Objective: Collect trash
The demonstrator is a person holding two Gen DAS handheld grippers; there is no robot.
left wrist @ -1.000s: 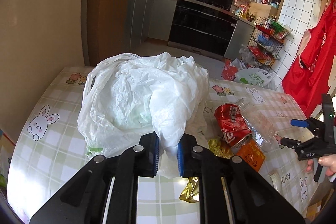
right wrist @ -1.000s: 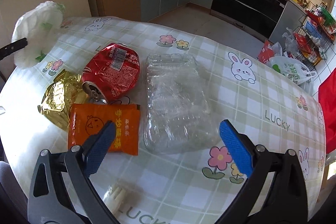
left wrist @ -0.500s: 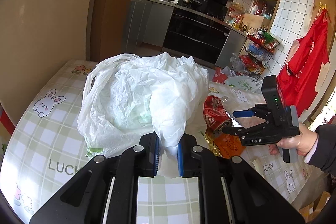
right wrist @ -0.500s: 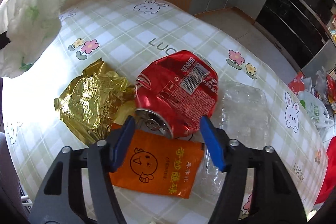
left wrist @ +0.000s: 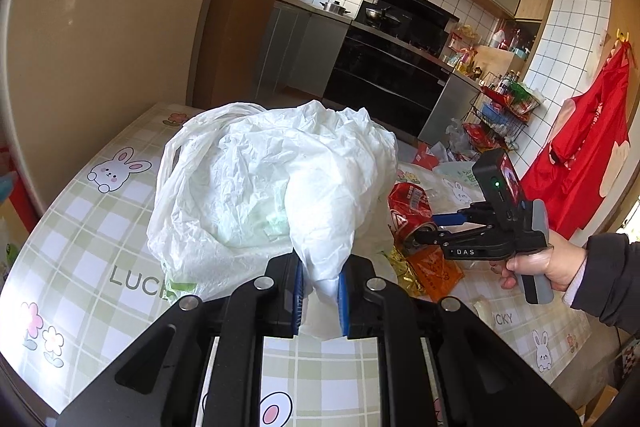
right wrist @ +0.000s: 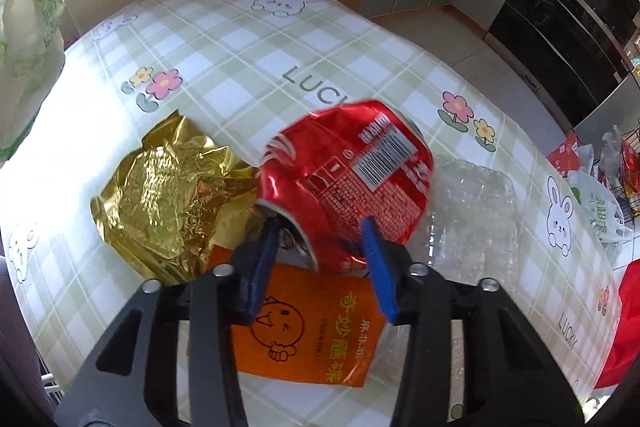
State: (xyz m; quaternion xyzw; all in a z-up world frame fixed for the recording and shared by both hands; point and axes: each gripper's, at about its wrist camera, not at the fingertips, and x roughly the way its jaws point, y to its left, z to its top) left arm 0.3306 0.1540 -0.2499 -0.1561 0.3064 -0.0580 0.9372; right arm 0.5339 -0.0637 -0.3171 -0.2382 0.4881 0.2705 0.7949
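My left gripper [left wrist: 320,279] is shut on a bunched fold of the white plastic bag [left wrist: 260,187], which billows over the checked table [left wrist: 100,227]; the bag [right wrist: 28,39] also shows at the far left of the right wrist view. A crushed red can [right wrist: 348,163] lies on its side between a gold foil wrapper [right wrist: 160,187], an orange snack packet [right wrist: 312,331] and a flattened clear bottle [right wrist: 472,203]. My right gripper [right wrist: 320,231] points steeply down. Its jaws are closing, and both blue pads touch the can's open end. From the left wrist view the right gripper [left wrist: 424,227] reaches the can [left wrist: 408,203].
A person's hand [left wrist: 560,267] in a dark sleeve holds the right gripper at the table's right side. A red apron [left wrist: 580,155] hangs on the tiled wall, and a wire rack [left wrist: 500,107] with bags stands on the floor beyond the table.
My right gripper swung left from the clear bottle to the red can, and its jaws narrowed from wide open down onto the can's open end. The left gripper shifted sideways, still holding the bag.
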